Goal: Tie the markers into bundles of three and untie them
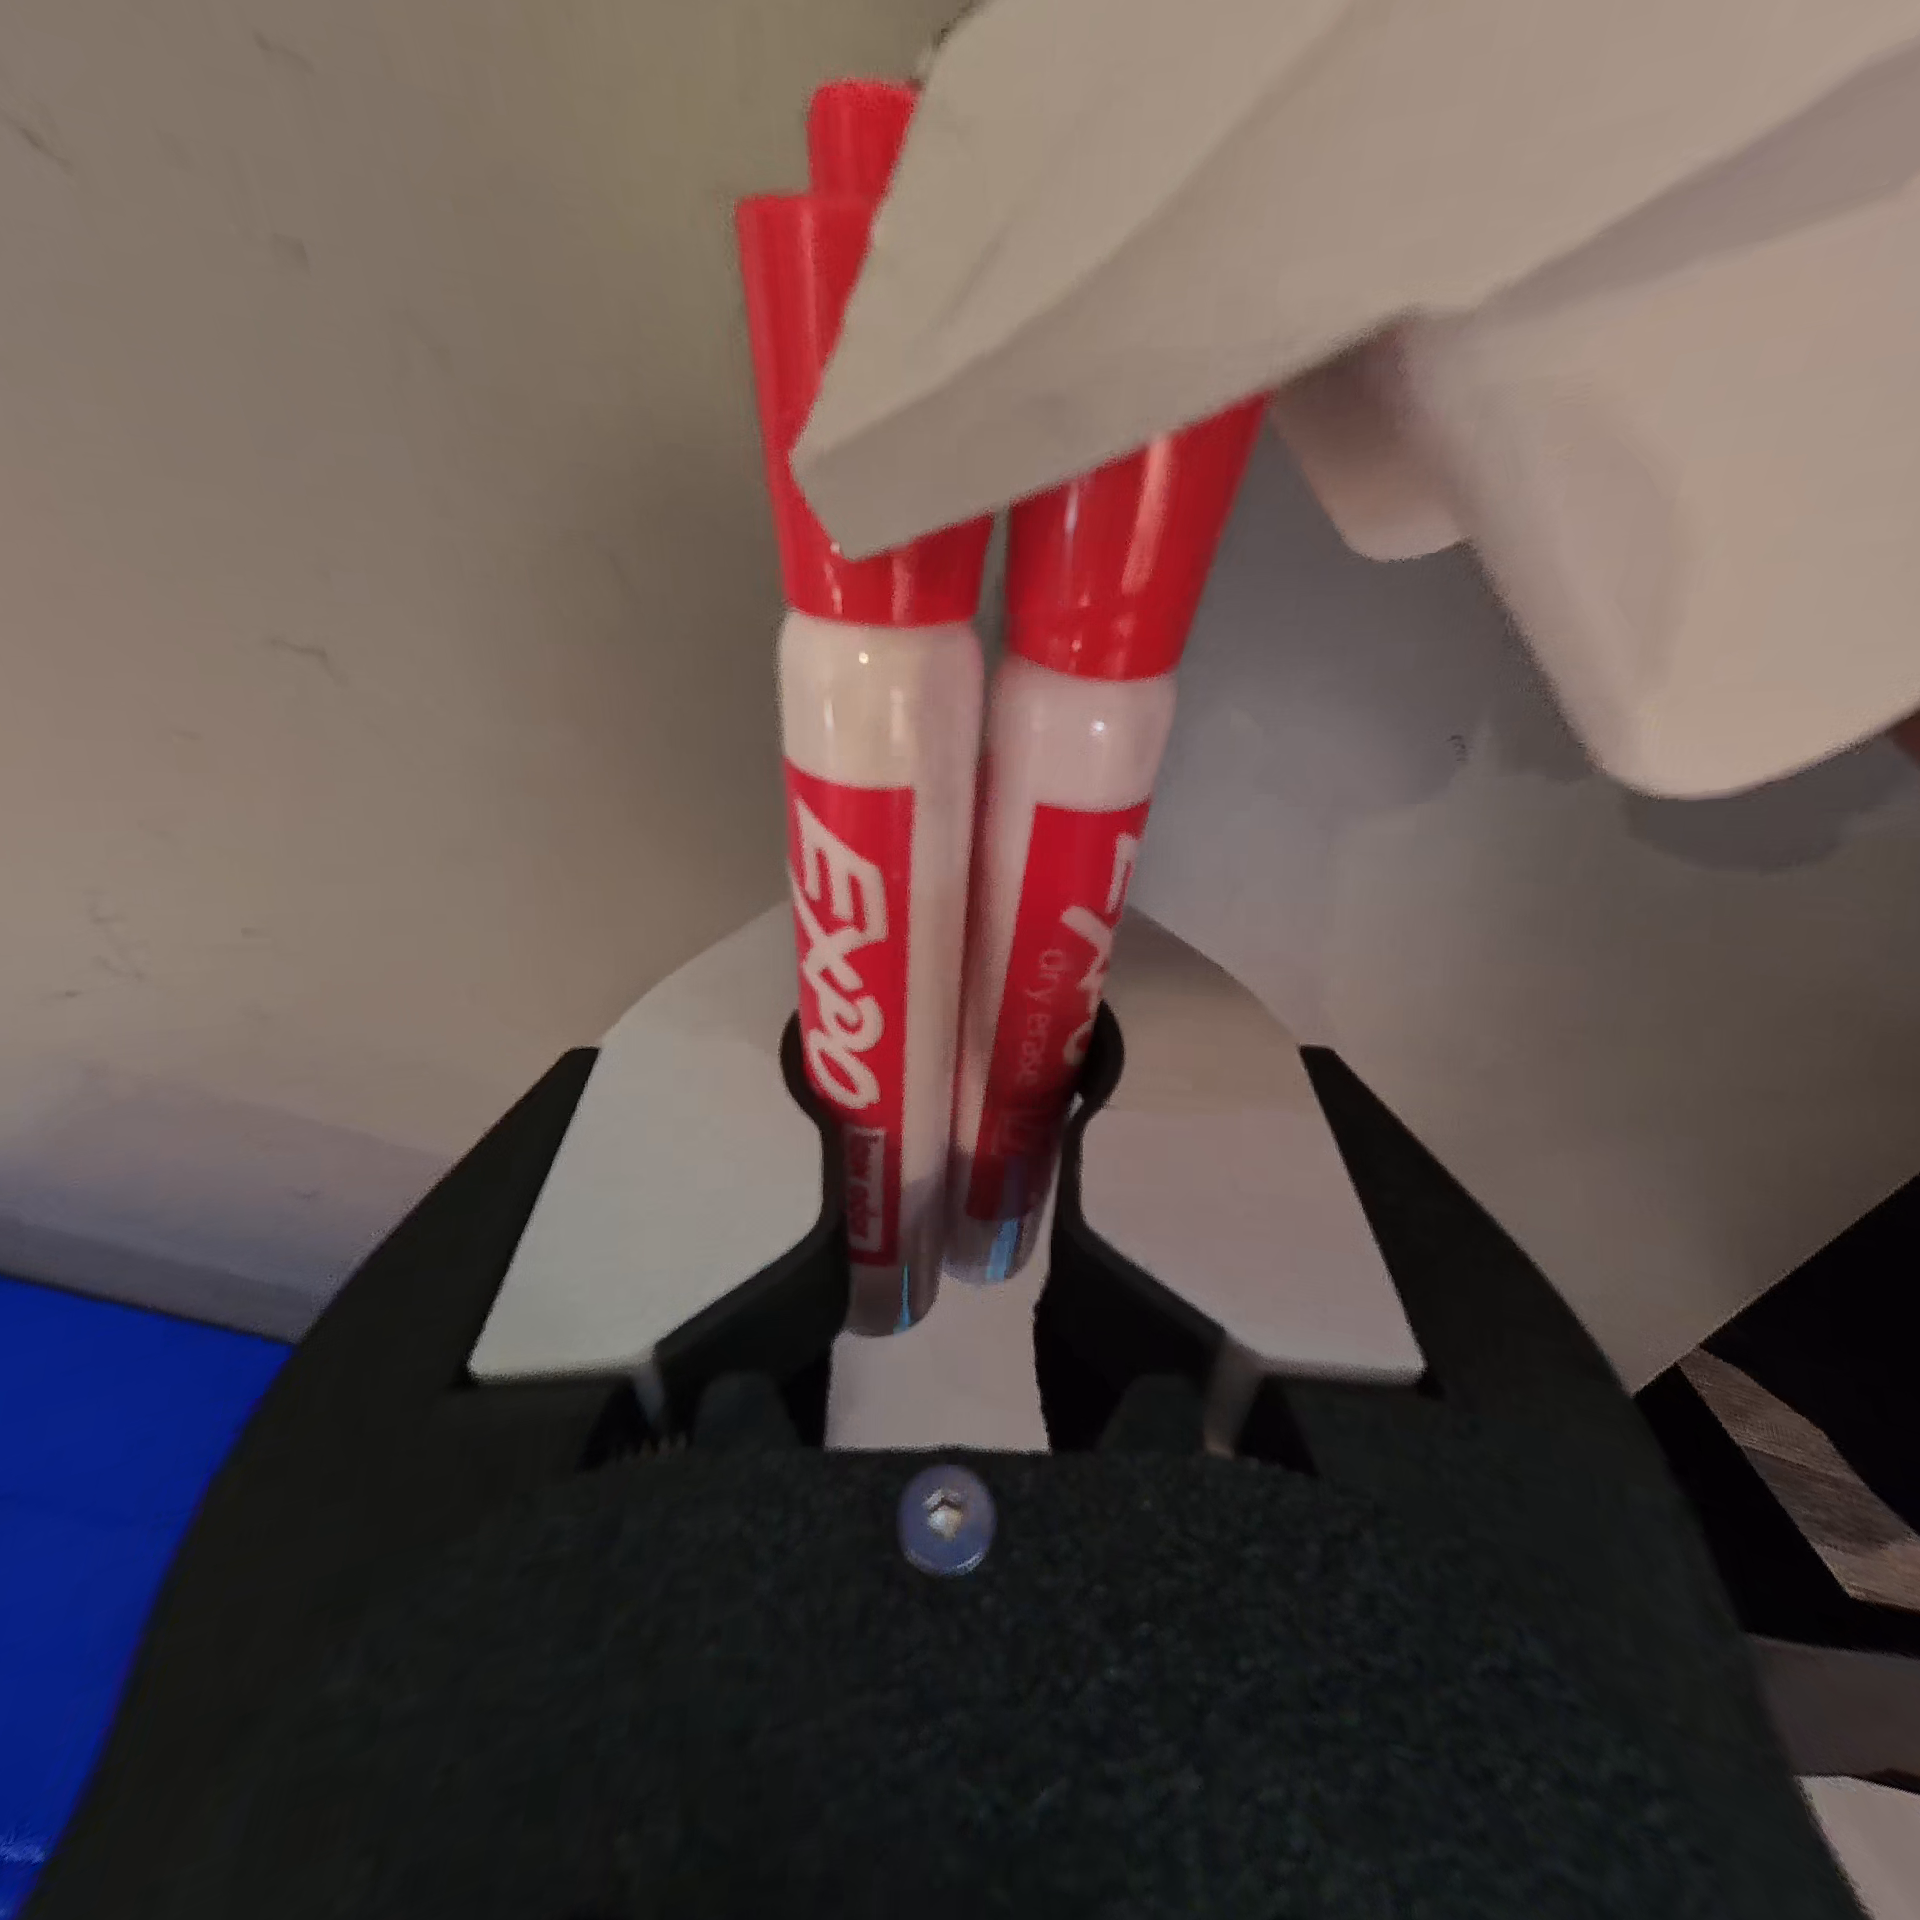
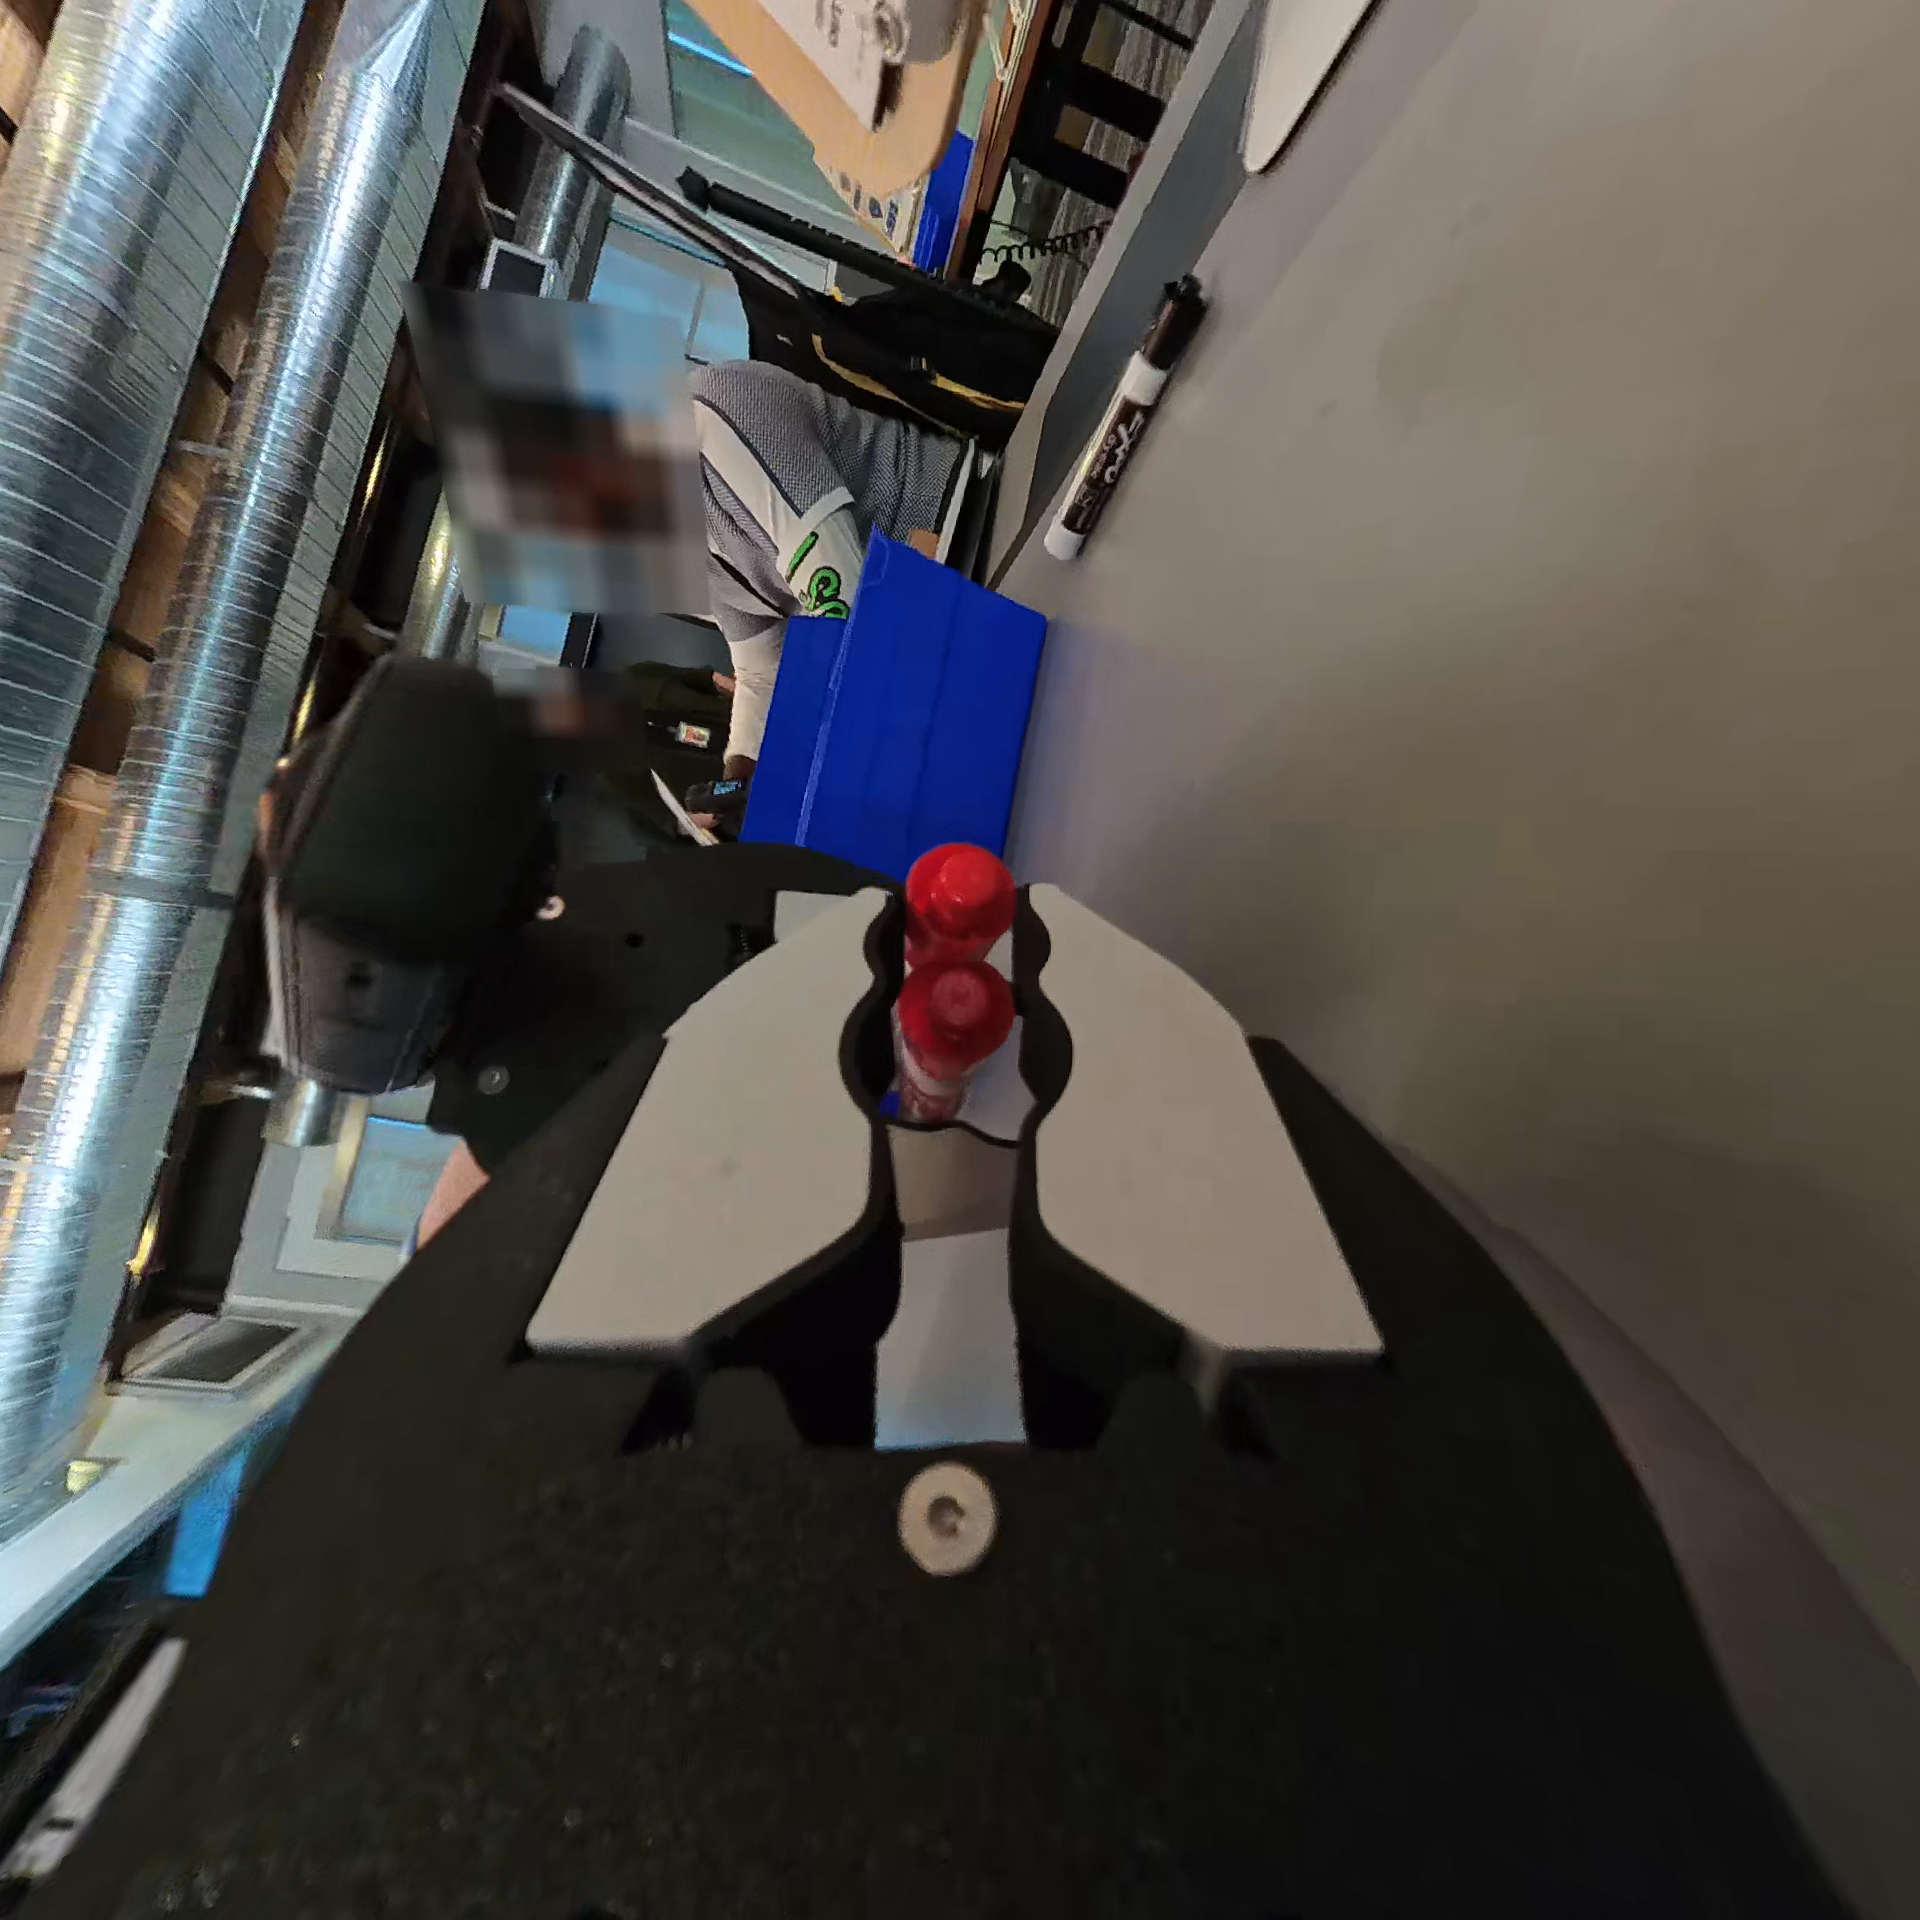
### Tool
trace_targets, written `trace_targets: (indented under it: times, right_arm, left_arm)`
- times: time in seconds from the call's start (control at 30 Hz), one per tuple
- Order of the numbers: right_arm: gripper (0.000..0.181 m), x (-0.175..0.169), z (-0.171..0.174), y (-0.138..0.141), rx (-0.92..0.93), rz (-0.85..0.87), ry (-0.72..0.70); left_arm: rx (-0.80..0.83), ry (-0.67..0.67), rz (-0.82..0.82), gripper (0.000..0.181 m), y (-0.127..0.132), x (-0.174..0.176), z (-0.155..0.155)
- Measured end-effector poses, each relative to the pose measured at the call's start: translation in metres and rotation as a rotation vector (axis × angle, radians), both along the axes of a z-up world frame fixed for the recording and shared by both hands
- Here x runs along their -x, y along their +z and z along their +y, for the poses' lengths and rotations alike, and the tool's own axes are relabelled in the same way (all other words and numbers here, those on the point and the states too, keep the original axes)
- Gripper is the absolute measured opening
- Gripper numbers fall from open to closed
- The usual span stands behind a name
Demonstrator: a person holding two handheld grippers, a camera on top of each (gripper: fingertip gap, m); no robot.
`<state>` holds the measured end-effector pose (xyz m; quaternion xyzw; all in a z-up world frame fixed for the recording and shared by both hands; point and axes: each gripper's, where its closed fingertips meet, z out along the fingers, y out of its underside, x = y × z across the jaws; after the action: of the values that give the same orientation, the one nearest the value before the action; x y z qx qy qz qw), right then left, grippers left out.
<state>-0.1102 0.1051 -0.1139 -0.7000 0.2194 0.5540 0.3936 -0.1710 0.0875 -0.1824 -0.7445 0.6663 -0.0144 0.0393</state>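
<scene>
Three red-capped markers (image 1: 883, 810) with white barrels are held together, pointing away from the left wrist camera. My left gripper (image 1: 951, 966) is shut on their barrels near the lower ends. My right gripper (image 2: 961, 914) is shut on the red caps (image 2: 956, 997), which it shows end on. In the left wrist view one of its pale fingers (image 1: 1039, 312) covers most of the caps from the upper right. The left gripper's black body (image 2: 416, 883) shows to the left in the right wrist view. I see no band or tie on the markers.
A black-capped marker (image 2: 1132, 416) lies loose on the grey table (image 2: 1507, 831). A blue box (image 2: 904, 717) stands at the table edge behind the grippers and also shows in the left wrist view (image 1: 104, 1455). A person (image 2: 790, 499) stands beyond the table. The left gripper's tips are roughly 9 cm from the right gripper's.
</scene>
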Motion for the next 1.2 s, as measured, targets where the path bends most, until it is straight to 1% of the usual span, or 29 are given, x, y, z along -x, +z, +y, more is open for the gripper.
trace_targets:
  times: [0.07,0.13,0.2,0.23,0.3,0.47,0.6,0.67,0.77,0.83,0.9,0.97,1.07,1.13,1.2]
  right_arm:
    - [0.019,0.004,-0.001,0.003,-0.014,-0.023,0.017]
    - [0.019,0.011,-0.002,0.003,-0.027,-0.067,0.034]
    - [0.019,0.012,0.000,0.003,-0.030,-0.095,0.038]
    - [0.019,0.011,0.001,0.002,-0.029,-0.094,0.039]
    - [0.019,0.009,0.002,0.001,-0.024,-0.091,0.042]
    - [0.020,0.004,0.004,-0.004,-0.040,-0.071,0.061]
    - [0.024,0.002,-0.001,-0.007,-0.062,-0.061,0.148]
    - [0.023,0.000,-0.005,-0.002,-0.116,-0.101,0.181]
    - [0.023,-0.014,-0.006,0.005,-0.176,-0.173,0.167]
    - [0.025,-0.021,-0.007,0.003,-0.169,-0.251,0.191]
    - [0.024,-0.025,-0.009,0.004,-0.196,-0.347,0.236]
    - [0.027,-0.026,-0.014,-0.002,-0.233,-0.513,0.325]
    - [0.025,-0.020,-0.029,-0.020,-0.319,-0.783,0.537]
    - [0.027,-0.023,-0.031,-0.031,-0.399,-0.995,0.598]
    - [0.028,-0.019,-0.034,-0.041,-0.445,-1.114,0.679]
  left_arm:
    - [0.003,0.007,0.011,0.032,-0.002,0.003,0.001]
    - [0.027,0.015,-0.015,0.023,-0.002,0.000,-0.001]
    - [0.083,-0.005,-0.037,0.021,-0.002,-0.003,-0.009]
    - [0.079,-0.018,-0.039,0.019,-0.002,-0.004,-0.009]
    - [0.080,-0.025,-0.047,0.018,-0.002,-0.006,-0.010]
    - [0.190,-0.021,-0.095,0.016,0.001,-0.010,-0.017]
    - [0.296,-0.012,-0.106,0.015,0.006,-0.008,-0.024]
    - [0.285,-0.040,-0.081,0.015,0.007,-0.004,-0.024]
    - [0.241,-0.050,-0.033,0.014,0.006,0.005,-0.016]
    - [0.232,-0.036,-0.016,0.014,0.004,0.011,-0.011]
    - [0.278,-0.021,-0.031,0.014,0.002,0.009,-0.014]
    - [0.292,-0.030,-0.020,0.014,-0.001,0.007,-0.015]
    - [0.239,-0.037,0.004,0.020,-0.009,0.007,-0.009]
    - [0.232,-0.040,0.009,0.027,-0.011,0.007,-0.009]
    - [0.194,-0.058,0.017,0.027,-0.012,0.009,-0.007]
